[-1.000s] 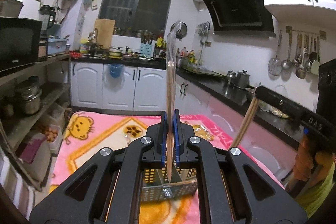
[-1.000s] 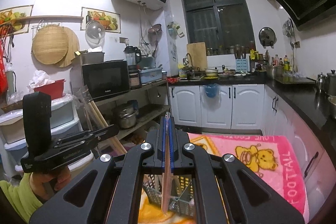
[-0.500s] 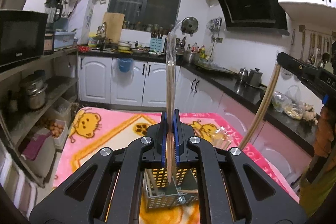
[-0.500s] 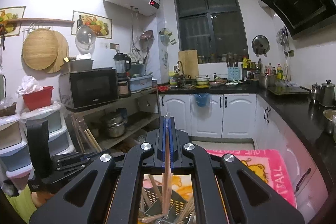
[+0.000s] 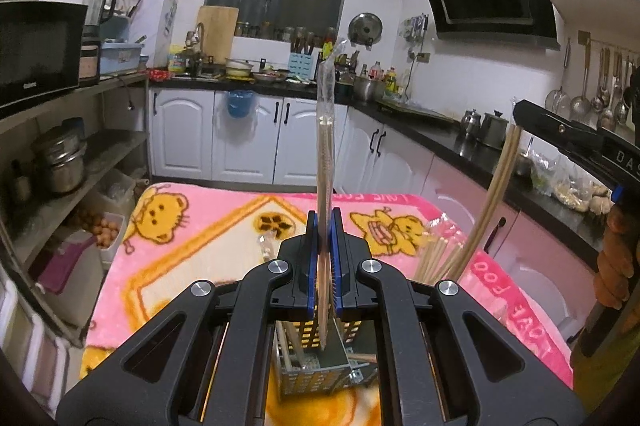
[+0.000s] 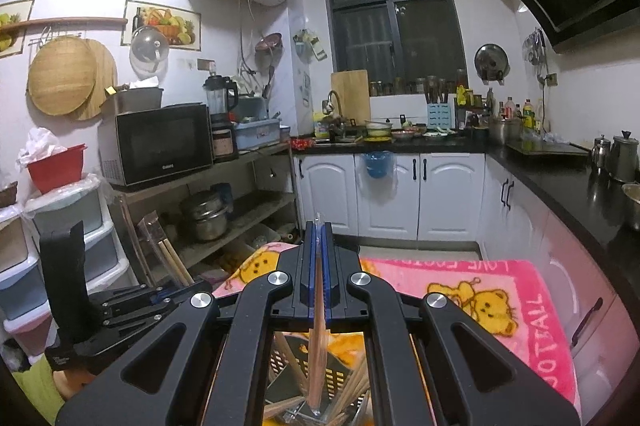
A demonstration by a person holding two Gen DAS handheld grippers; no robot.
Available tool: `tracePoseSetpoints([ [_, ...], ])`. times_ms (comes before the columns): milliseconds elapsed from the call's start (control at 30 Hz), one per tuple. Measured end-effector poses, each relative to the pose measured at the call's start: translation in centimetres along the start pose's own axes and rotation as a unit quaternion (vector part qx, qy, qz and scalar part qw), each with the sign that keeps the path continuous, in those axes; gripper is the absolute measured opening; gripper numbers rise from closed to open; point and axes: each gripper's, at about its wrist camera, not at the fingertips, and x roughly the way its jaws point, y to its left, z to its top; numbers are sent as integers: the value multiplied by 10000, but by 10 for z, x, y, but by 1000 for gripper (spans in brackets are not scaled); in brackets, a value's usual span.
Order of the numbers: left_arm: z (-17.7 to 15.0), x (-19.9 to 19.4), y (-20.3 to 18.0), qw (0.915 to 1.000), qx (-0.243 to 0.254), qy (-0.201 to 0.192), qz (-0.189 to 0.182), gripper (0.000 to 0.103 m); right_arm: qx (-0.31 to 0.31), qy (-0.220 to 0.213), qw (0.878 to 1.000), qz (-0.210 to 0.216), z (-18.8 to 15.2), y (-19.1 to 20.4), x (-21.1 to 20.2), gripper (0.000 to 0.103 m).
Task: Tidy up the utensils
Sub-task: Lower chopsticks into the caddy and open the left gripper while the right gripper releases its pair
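My left gripper (image 5: pixel 324 226) is shut on a pair of wrapped wooden chopsticks (image 5: pixel 325 146), held upright with the lower tips over a perforated metal utensil holder (image 5: pixel 320 362). My right gripper (image 6: pixel 318 238) is shut on another pair of wrapped chopsticks (image 6: pixel 317 346), whose lower end reaches down into the same holder (image 6: pixel 320 378), among several loose chopsticks. In the left wrist view the right gripper (image 5: pixel 576 142) shows at the right, its chopsticks (image 5: pixel 492 202) slanting down toward the holder. In the right wrist view the left gripper (image 6: pixel 132 302) shows at the lower left.
The holder stands on a table covered by a pink and yellow cartoon blanket (image 5: pixel 200 226). More wrapped chopsticks (image 5: pixel 436 250) lie on it at the right. A shelf with pots and a microwave (image 6: pixel 160 142) is at the left, a black counter (image 6: pixel 560 178) at the right.
Both grippers have come down toward the holder. The right gripper's chopsticks now reach into the holder; the left pair's tips hang just above it. Both stay shut.
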Motion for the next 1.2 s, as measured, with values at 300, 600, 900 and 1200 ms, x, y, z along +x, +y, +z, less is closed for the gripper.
tracePoseSetpoints([
  [300, -17, 17, 0, 9996, 12, 280, -1, 3, 123, 265, 9996, -55, -22, -4, 21, 3],
  [600, -32, 32, 1, 9987, 20, 500, -3, 3, 218, 541, 9982, -128, -43, -8, 38, 3],
  [900, -44, 39, 2, 9975, 35, 711, -7, 3, 321, 916, 9952, -109, -60, -11, 49, 4],
  [1200, -50, 35, 9, 9968, -41, 801, 62, 19, 386, 1066, 9935, -110, -68, -13, 43, 13],
])
